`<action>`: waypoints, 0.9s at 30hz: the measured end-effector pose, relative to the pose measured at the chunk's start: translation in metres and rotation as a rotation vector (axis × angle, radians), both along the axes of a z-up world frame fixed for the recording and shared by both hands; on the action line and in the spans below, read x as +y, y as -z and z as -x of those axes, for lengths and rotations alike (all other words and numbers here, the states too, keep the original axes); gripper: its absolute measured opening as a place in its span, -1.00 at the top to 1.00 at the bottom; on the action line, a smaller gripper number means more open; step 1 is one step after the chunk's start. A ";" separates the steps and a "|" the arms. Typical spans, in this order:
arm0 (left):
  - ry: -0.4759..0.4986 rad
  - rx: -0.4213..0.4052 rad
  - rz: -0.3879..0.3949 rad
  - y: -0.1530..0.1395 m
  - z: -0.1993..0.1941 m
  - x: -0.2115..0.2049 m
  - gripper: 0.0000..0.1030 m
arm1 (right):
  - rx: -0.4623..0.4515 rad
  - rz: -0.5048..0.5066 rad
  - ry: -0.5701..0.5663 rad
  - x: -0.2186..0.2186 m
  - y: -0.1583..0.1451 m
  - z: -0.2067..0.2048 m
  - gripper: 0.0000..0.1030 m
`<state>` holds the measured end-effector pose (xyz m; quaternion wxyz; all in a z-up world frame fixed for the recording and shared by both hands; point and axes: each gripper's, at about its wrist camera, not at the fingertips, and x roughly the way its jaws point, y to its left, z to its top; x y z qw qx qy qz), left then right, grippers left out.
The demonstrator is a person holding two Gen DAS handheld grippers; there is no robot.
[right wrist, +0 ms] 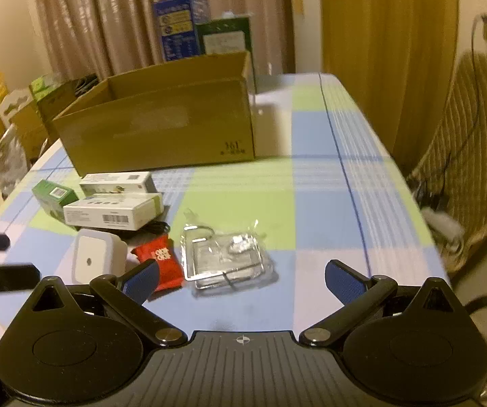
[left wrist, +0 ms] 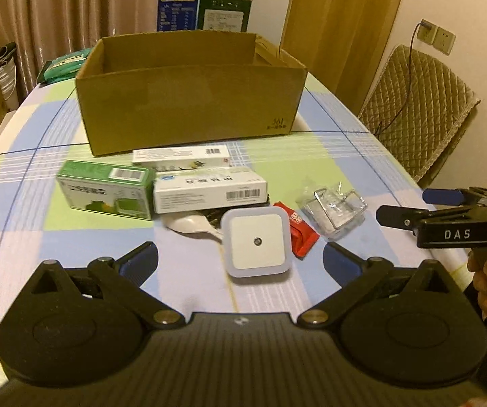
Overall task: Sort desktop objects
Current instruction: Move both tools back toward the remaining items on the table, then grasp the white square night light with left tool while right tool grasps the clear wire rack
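The left tool (left wrist: 240,261) hangs wide and empty above the checked blue-and-green tabletop (left wrist: 311,156), its blue pads either side of a square white plastic night light (left wrist: 258,242). At 12 o'clock from the light stands an open brown cardboard box (left wrist: 189,101). Between them lie a green carton (left wrist: 106,188) and two white cartons (left wrist: 209,190), one behind the other. A red snack packet (left wrist: 299,234) touches the light at 3 o'clock, a clear plastic pack (left wrist: 335,208) beyond it. The right tool (right wrist: 241,281) is also wide and empty, just short of that clear pack (right wrist: 226,257).
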<state>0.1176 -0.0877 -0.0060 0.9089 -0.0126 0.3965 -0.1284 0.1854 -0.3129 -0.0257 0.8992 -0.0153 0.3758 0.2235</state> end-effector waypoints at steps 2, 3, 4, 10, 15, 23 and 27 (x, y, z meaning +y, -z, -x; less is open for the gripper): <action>0.002 0.001 -0.012 0.010 -0.004 -0.008 -0.97 | 0.008 -0.020 0.011 -0.002 0.004 -0.003 -0.96; 0.005 0.002 -0.016 0.014 -0.005 -0.011 -0.97 | 0.002 -0.021 0.009 -0.001 0.006 -0.004 -0.96; 0.008 0.003 -0.019 0.018 -0.007 -0.014 -0.97 | -0.004 -0.012 0.004 0.000 0.007 -0.005 -0.96; -0.002 -0.021 -0.018 0.038 -0.013 -0.020 -0.97 | -0.020 -0.009 -0.018 0.005 0.015 -0.015 -0.96; -0.019 -0.036 -0.002 0.049 -0.018 -0.021 -0.97 | -0.034 0.009 -0.054 0.017 0.026 -0.018 -0.96; 0.019 -0.074 -0.045 0.060 -0.018 -0.030 -0.97 | -0.037 0.030 -0.096 0.025 0.038 -0.019 -0.96; 0.006 -0.065 -0.036 0.067 -0.024 -0.027 -0.92 | -0.042 0.048 -0.103 0.029 0.042 -0.021 -0.95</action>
